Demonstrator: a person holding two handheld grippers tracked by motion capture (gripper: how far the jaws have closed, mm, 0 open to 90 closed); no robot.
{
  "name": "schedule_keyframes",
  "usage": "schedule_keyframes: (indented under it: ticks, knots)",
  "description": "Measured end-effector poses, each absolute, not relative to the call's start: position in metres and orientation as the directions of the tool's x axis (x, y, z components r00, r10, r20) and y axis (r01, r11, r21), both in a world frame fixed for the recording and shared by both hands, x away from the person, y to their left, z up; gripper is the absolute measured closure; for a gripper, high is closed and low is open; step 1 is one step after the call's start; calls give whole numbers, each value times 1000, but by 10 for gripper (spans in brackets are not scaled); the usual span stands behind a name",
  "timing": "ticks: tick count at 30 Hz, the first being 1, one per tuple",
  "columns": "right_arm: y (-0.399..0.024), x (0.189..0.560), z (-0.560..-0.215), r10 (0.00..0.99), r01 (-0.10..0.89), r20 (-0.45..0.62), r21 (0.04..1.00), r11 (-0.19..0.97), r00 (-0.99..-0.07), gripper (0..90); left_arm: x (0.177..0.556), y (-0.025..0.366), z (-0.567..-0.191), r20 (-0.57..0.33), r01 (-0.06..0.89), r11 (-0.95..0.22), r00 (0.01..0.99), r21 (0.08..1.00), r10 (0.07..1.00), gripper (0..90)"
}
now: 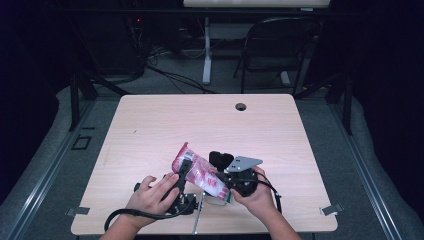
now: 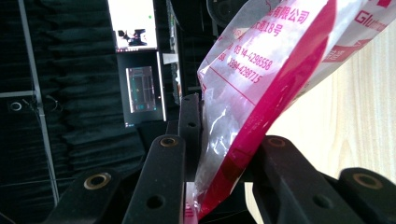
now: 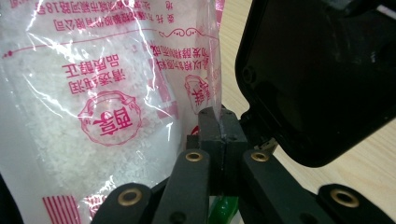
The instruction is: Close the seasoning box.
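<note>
A clear plastic bag [image 1: 199, 174] of white grains with pink print is held tilted above the table between both hands. In the left gripper view the bag's pink sealed edge [image 2: 261, 116] runs down between the two black jaws, and my left gripper [image 2: 231, 140] is shut on it. Seen from above, the left gripper [image 1: 184, 169] grips the bag's upper left part. My right gripper [image 3: 219, 128] has its jaws pressed together on a thin clear fold of the bag [image 3: 93, 93]. From above, the right gripper [image 1: 221, 177] holds the bag's lower right end.
A glossy black object [image 3: 322, 70] lies just right of the right gripper, also seen on the table [image 1: 221, 158]. Something green [image 3: 224, 209] sits under the bag. A thin metal piece [image 1: 198, 215] lies near the front edge. The wooden table [image 1: 200, 120] has a cable hole [image 1: 241, 106].
</note>
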State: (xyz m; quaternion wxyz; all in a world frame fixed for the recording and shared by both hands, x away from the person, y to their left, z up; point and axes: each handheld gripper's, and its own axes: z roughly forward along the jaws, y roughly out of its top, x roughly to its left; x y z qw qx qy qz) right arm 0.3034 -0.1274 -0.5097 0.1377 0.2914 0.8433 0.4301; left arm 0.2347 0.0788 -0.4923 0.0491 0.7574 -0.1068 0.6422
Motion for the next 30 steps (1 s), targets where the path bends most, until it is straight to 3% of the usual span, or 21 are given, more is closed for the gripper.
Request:
schedule_keyframes:
  ticks: [30]
  knots:
    - [-128,303,-515,610,387,28,797,465,-792,900,233,75,-493,980,-238,-967,157,-85,-125,783]
